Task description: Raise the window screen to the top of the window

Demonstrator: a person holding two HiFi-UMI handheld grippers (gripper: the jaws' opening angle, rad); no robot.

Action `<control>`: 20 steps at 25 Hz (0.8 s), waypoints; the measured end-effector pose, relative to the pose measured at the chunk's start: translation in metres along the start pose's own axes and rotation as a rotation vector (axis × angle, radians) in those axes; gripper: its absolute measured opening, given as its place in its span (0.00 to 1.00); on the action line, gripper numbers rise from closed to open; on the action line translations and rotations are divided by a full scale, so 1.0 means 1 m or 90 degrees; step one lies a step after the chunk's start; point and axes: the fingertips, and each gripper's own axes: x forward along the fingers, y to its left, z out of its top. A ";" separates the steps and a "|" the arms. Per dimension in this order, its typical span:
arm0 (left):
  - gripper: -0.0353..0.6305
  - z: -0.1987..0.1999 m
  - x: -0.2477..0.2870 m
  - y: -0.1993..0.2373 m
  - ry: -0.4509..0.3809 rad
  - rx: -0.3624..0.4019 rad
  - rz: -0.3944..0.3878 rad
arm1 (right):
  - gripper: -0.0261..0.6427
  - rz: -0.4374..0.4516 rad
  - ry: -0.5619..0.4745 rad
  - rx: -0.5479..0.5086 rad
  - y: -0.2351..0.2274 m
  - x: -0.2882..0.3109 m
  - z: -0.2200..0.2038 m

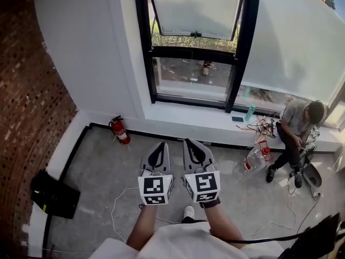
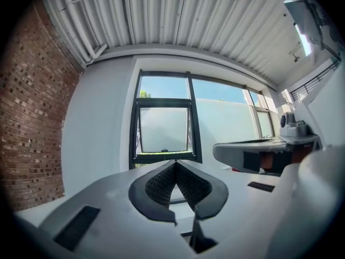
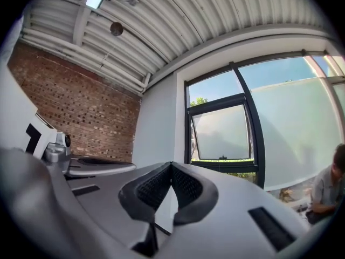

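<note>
Two walls fill most of the head view: a brick wall [image 1: 32, 90] at nine o'clock and a white wall running from it toward twelve o'clock. The grey floor [image 1: 102, 166] spreads below them. At twelve o'clock stands the black-framed window [image 1: 248, 36]. The window screen [image 1: 194, 7], a pale translucent sheet, hangs in its upper sash, and the small handle [image 1: 195, 35] on its bottom bar sits just above a strip of greenery. In the left gripper view, clear glass showing blue sky lies above the screen. A person [image 1: 299, 125] sits at the low ledge at three o'clock. A black bag [image 1: 54, 195] lies on the floor at eight o'clock, against the brick wall.

At the centre, pointing toward twelve o'clock, the left gripper [image 1: 159, 144] and right gripper [image 1: 190, 141] are held side by side, well apart from the window. Each one's own view shows its jaws pressed together at the tips with nothing between them.

A red fire extinguisher [image 1: 119, 130] stands at the wall's foot at ten o'clock, and a clear plastic bottle [image 1: 255, 158] lies at four o'clock beside the person's feet.
</note>
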 end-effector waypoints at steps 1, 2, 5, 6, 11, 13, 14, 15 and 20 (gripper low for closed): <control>0.05 0.006 0.014 0.001 -0.009 -0.003 0.003 | 0.04 0.001 -0.006 -0.003 -0.009 0.009 0.004; 0.05 0.010 0.028 0.001 -0.015 -0.003 0.005 | 0.04 0.000 -0.009 -0.003 -0.020 0.018 0.006; 0.05 0.011 0.068 -0.003 -0.018 -0.010 0.006 | 0.04 -0.009 -0.005 0.010 -0.054 0.041 0.001; 0.05 0.008 0.080 -0.004 -0.015 -0.013 0.005 | 0.04 -0.013 -0.001 0.015 -0.064 0.048 -0.002; 0.05 -0.005 0.124 -0.018 0.003 -0.006 -0.007 | 0.04 -0.041 0.012 0.038 -0.111 0.072 -0.019; 0.05 -0.016 0.139 -0.016 0.024 -0.005 -0.003 | 0.04 -0.048 0.036 0.054 -0.127 0.086 -0.033; 0.05 -0.021 0.146 -0.013 0.034 -0.006 0.000 | 0.04 -0.048 0.046 0.060 -0.132 0.092 -0.039; 0.05 -0.024 0.153 -0.011 0.040 -0.008 0.002 | 0.04 -0.047 0.052 0.063 -0.137 0.098 -0.044; 0.05 -0.032 0.193 0.009 0.044 -0.016 -0.006 | 0.04 -0.053 0.067 0.066 -0.152 0.138 -0.058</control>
